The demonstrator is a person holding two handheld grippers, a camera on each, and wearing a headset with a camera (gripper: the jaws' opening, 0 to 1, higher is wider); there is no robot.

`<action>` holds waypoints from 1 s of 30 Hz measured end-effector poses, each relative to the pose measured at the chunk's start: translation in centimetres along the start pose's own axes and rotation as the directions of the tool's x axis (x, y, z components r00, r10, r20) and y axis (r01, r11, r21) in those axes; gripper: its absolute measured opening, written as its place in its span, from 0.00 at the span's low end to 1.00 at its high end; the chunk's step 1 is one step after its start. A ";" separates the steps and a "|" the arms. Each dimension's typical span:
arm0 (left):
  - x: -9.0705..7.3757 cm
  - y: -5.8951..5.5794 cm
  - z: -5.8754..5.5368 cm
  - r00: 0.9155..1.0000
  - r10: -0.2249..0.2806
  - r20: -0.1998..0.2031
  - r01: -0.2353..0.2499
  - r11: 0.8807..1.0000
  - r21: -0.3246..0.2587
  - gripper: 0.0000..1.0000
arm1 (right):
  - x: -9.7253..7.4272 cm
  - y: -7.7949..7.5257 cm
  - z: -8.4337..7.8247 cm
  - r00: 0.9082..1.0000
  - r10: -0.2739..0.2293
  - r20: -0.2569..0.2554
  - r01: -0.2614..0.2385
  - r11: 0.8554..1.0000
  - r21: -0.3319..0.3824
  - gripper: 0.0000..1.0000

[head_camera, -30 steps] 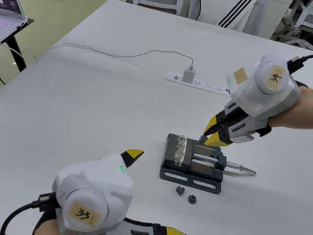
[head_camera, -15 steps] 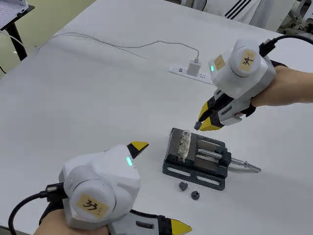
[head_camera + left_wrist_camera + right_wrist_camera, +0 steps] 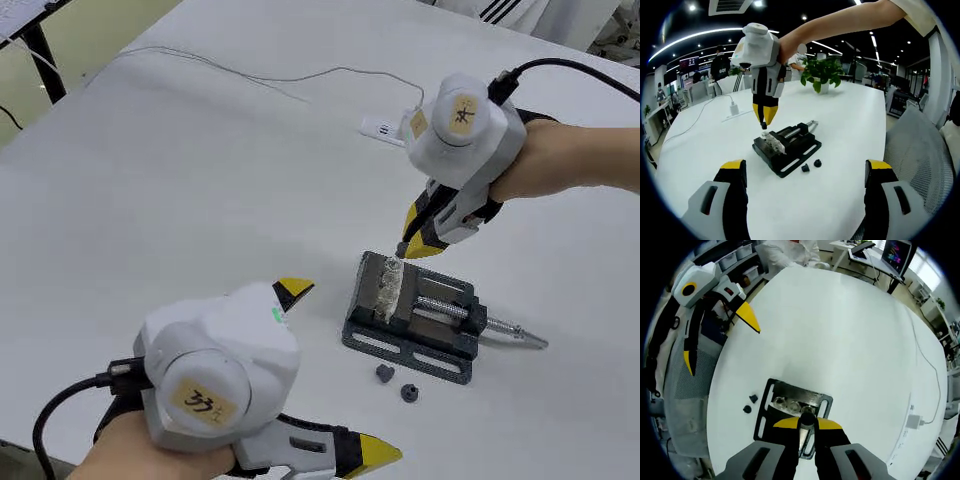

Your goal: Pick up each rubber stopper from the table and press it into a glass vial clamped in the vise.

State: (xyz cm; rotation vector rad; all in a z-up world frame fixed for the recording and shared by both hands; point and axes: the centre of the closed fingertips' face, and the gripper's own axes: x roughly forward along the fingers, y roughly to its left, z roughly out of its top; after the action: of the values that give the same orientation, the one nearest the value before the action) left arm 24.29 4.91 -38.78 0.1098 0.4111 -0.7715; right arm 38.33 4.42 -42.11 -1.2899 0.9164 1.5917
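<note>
Left gripper [image 3: 335, 372]: jaws wide apart, empty, idle.
Vise [image 3: 425, 335]: glass vials [image 3: 388, 288] clamped; two loose rubber stoppers [image 3: 385, 373] beside its base.
Right gripper [image 3: 412, 248]: closed on a stopper [image 3: 807, 421], newly arrived just above the vials; pressing-in likely next.

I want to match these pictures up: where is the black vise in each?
Head view: the vise sits right of centre, under the right gripper.
Left gripper view: the vise is at centre, beyond the open jaws.
Right gripper view: the vise is at lower centre, partly behind jaws shut on a rubber stopper.
Shared landmark: two loose stoppers beside its base.
</note>
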 end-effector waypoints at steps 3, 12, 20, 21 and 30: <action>0.0 0.1 -0.1 1.000 0.003 0.000 -0.003 1.000 -0.003 0.98 | 0.0 0.2 0.1 1.000 0.013 -0.002 -0.013 1.000 0.008 0.06; 0.0 0.2 -0.4 1.000 0.005 -0.002 -0.005 1.000 -0.016 0.97 | 0.5 0.5 0.0 0.999 0.028 -0.019 -0.028 0.999 0.017 0.06; -0.1 0.3 -0.7 1.000 0.006 -0.004 -0.006 1.000 -0.027 0.96 | 0.8 0.6 -0.3 0.999 0.038 -0.035 -0.037 0.999 0.013 0.06; -0.1 0.3 -0.7 1.000 0.004 -0.005 -0.005 1.000 -0.029 0.96 | 0.8 0.6 -0.3 0.998 0.038 -0.040 -0.038 0.999 0.014 0.06; 0.0 0.4 -0.7 1.000 0.003 -0.002 -0.004 0.999 -0.033 0.96 | 1.0 0.3 0.0 0.996 0.037 -0.087 -0.033 0.998 0.049 0.05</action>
State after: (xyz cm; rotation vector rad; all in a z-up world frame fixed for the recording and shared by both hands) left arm 24.37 5.40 -39.41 0.0803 0.4247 -0.7610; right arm 37.96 4.50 -43.04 -1.3260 1.0304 1.5404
